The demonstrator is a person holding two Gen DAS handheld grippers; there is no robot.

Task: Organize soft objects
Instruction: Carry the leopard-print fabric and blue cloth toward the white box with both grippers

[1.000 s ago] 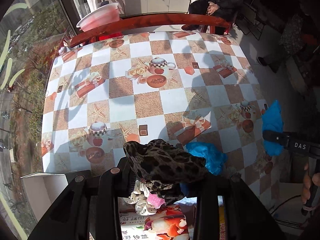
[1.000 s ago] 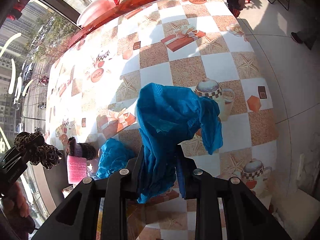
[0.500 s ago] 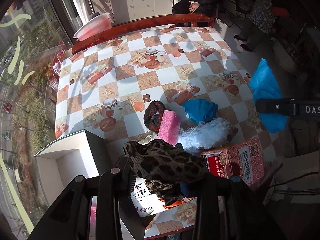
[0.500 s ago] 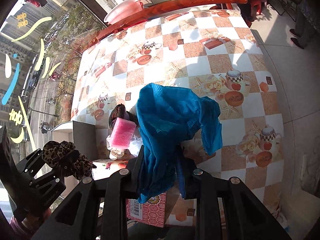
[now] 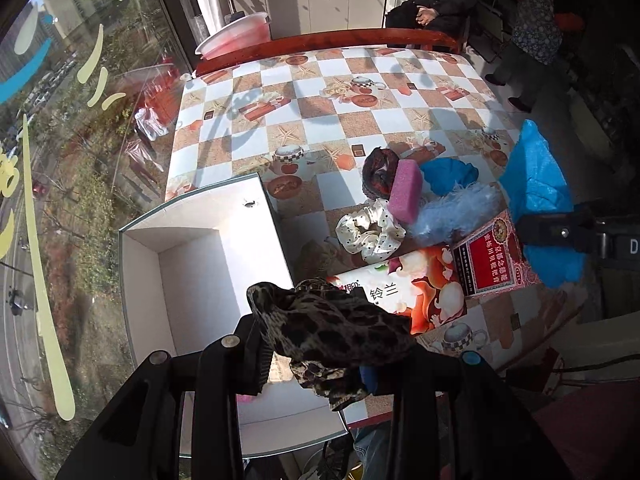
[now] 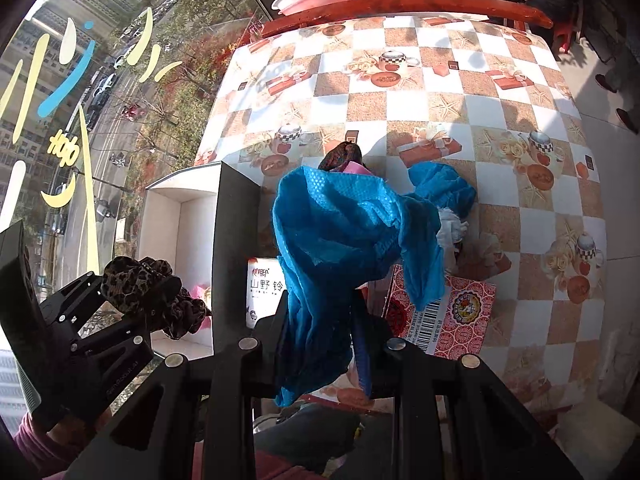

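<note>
My left gripper [image 5: 320, 344] is shut on a leopard-print scrunchie [image 5: 332, 332] and holds it above the right edge of a white open box [image 5: 200, 280]; both also show in the right wrist view, scrunchie [image 6: 148, 284] and box [image 6: 176, 216]. My right gripper [image 6: 320, 320] is shut on a blue thin cloth [image 6: 344, 232], which also shows at the right of the left wrist view [image 5: 536, 184]. On the table lie a pink sponge [image 5: 406, 192], a white dotted scrunchie [image 5: 368, 232], a dark scrunchie [image 5: 376, 172], a second blue cloth [image 5: 452, 174] and a pale fluffy piece [image 5: 460, 212].
A red patterned carton [image 5: 492, 260] and a colourful flat pack [image 5: 412, 296] lie near the table's front edge. The checked tablecloth [image 5: 340, 92] runs to a red wooden rail [image 5: 320, 44]. A pink basin [image 5: 236, 34] stands behind it. People sit at the back right.
Both grippers have drawn back and up with their loads still held. The left one has shifted left, so the white open box now lies under the leopard scrunchie.
</note>
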